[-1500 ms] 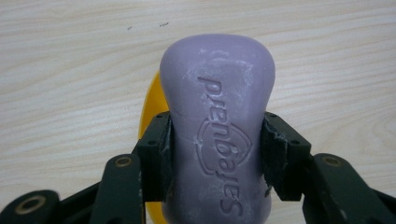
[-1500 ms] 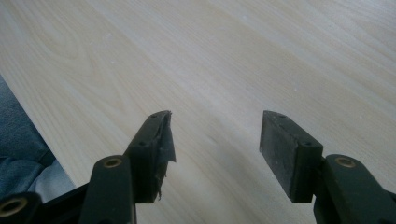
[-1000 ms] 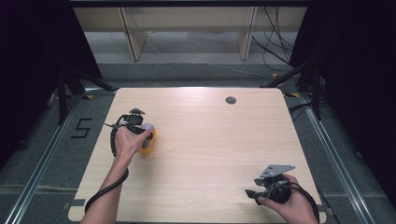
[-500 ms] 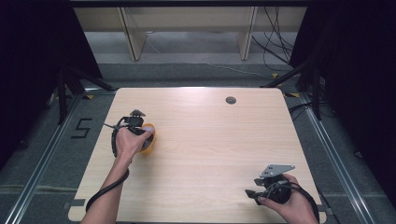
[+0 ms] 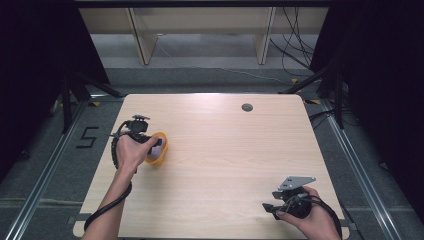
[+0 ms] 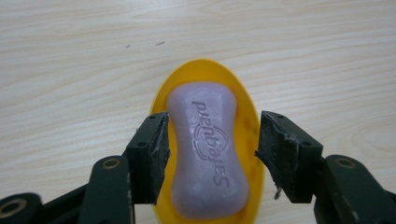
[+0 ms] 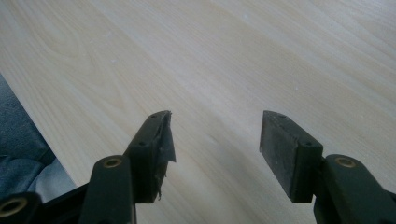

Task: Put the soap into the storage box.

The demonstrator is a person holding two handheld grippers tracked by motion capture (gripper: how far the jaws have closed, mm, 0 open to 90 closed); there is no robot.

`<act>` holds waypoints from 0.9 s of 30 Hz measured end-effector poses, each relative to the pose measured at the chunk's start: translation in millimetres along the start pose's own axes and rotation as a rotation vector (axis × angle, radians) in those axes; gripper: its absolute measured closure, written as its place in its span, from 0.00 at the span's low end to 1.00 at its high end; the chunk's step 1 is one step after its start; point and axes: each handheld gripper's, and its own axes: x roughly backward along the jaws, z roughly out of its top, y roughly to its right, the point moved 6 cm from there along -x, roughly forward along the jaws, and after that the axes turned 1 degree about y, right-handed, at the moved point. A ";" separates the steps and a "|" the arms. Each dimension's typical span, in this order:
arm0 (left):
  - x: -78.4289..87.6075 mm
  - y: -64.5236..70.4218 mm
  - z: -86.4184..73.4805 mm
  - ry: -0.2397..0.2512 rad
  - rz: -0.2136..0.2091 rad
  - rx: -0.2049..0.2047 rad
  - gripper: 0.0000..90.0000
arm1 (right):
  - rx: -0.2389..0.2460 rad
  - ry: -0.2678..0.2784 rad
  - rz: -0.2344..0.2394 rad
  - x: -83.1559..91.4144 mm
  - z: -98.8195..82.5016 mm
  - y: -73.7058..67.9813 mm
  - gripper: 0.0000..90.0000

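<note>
A lilac soap bar (image 6: 208, 154) with embossed lettering lies in a yellow oval dish (image 6: 247, 126) on the wooden table. My left gripper (image 6: 211, 140) is open and straddles the bar: its left pad (image 6: 159, 149) sits right beside the soap's edge, and a strip of dish shows before the right pad. In the high view the dish (image 5: 161, 146) and soap (image 5: 154, 151) sit at the table's left, partly under the hand holding the left gripper (image 5: 149, 142). My right gripper (image 5: 268, 207) rests near the front right corner, open with nothing between its pads (image 7: 212, 140).
The table (image 5: 225, 150) has a small dark round grommet (image 5: 247, 107) near its back edge. The right gripper's view runs along the table's front edge (image 7: 42, 126), with grey floor beyond. Dark stands and cables flank the table on both sides.
</note>
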 end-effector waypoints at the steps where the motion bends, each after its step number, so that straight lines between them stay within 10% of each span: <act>1: 3.7 0.5 -0.7 0.006 -0.010 0.000 0.47 | -0.001 0.000 0.000 0.0 0.0 -0.1 0.49; 27: 44.3 3.4 -61.8 0.108 -0.086 -0.113 0.44 | -0.022 -0.010 0.006 0.3 0.1 -1.9 0.49</act>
